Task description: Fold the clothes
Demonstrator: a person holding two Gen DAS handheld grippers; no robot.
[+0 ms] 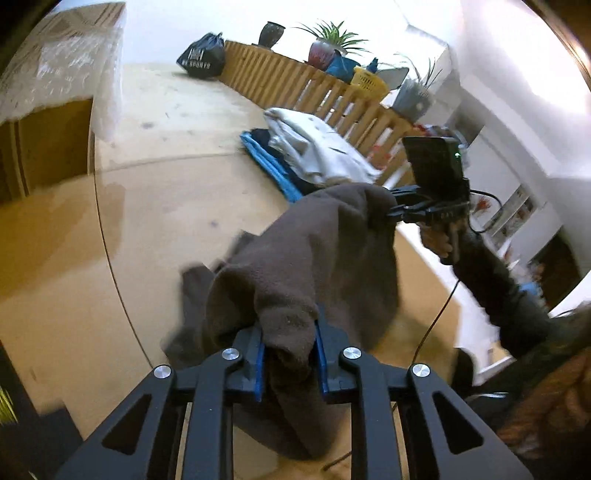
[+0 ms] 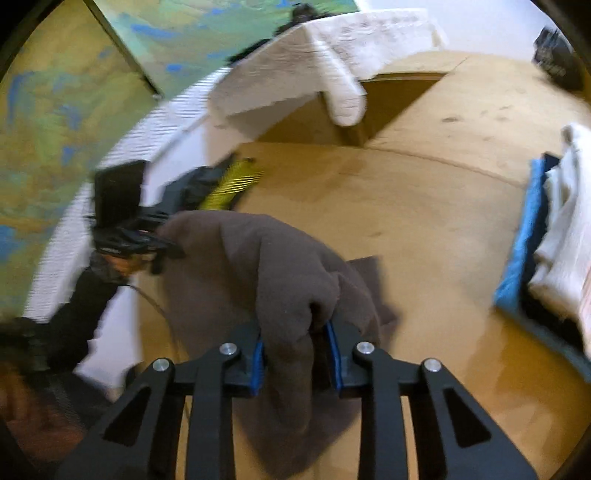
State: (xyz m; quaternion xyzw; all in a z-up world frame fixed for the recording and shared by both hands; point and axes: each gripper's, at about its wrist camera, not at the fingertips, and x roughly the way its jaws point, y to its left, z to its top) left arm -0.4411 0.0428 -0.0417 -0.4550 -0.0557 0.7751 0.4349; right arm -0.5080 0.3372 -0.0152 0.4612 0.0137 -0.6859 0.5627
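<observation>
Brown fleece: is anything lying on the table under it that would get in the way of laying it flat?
Nothing visible. The brown fleece hangs from both tongs, left and right, over bare table. The stack of folded clothes sits off to the side, apart from it.

A lived-in room of a home. A large tan surface, like plywood flooring (image 1: 177,147), fills the view under white walls. A low wooden slatted railing (image 1: 295,85) runs along one side, topped with potted plants (image 1: 328,44), a dark vase (image 1: 271,33) and a yellow plastic basket (image 1: 369,83). A black tied shopping bag (image 1: 203,55) sits by its end. Folded laundry (image 1: 314,147), white and blue, is stacked near the railing. A white lace cloth (image 2: 332,55) drapes over wooden furniture, and a green and blue painting (image 2: 184,37) leans nearby.
</observation>
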